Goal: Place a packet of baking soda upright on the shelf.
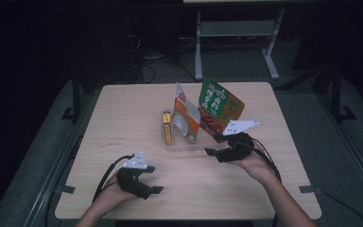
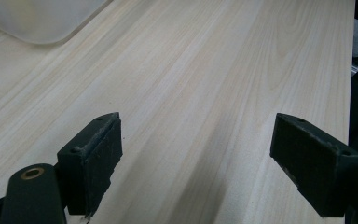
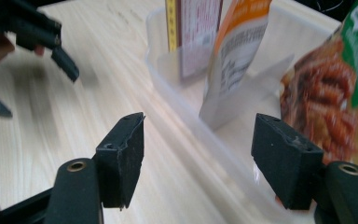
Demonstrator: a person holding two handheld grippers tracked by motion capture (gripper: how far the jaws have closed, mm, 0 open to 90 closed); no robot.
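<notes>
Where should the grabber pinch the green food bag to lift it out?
Probably by its top edge, coming from above. The green pouch stands leaning in the clear tray, so its flat, thin top is free, while the tray wall covers its bottom. The open right gripper is nearest.

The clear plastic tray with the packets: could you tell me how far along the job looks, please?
Done: a yellow box, a white-and-orange pouch and a green food pouch stand in the clear plastic tray. In hand: nothing; the right gripper sits beside the green pouch, jaws open and empty. The left gripper rests open over bare wooden table. Left: nothing loose in sight.
</notes>
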